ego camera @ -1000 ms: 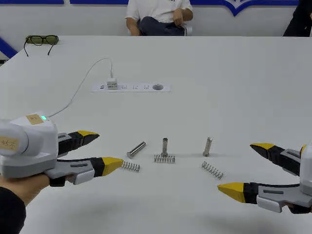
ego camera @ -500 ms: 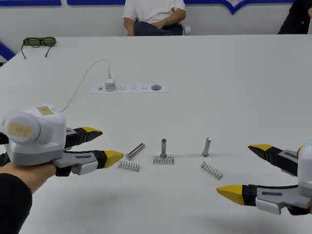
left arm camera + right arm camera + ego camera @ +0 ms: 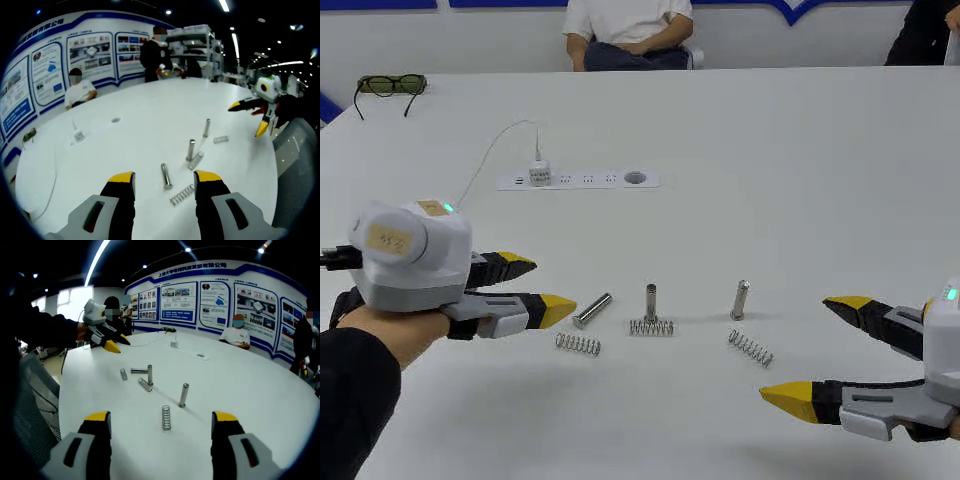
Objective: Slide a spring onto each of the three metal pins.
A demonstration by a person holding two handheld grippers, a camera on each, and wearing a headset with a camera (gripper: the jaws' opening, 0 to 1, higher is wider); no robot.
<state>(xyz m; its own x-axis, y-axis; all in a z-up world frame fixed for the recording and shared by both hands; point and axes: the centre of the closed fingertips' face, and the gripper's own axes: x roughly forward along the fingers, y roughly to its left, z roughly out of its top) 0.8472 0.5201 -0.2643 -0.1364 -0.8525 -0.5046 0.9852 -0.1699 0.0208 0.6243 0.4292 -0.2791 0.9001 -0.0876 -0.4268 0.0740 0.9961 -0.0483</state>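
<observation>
Three metal pins are on the white table: one lying flat (image 3: 592,310), two upright (image 3: 651,300) (image 3: 740,299). Three loose springs lie near them (image 3: 578,344) (image 3: 651,327) (image 3: 751,348). My left gripper (image 3: 542,285) is open and holds nothing, its tips just left of the flat pin (image 3: 166,176), with a spring (image 3: 182,194) close by. My right gripper (image 3: 807,348) is open to the right of the rightmost spring (image 3: 166,417), which lies ahead between its jaws before an upright pin (image 3: 183,395). Each gripper appears in the other's view: the right gripper (image 3: 250,117), the left gripper (image 3: 112,345).
A white power strip (image 3: 580,180) with a plugged-in charger (image 3: 538,172) and cable lies beyond the pins. Dark glasses (image 3: 388,84) rest at the far left corner. A person (image 3: 625,30) sits at the table's far edge.
My left gripper has moved away from the left spring and up towards the flat pin. The right gripper has hardly shifted. The head camera has tilted slightly.
</observation>
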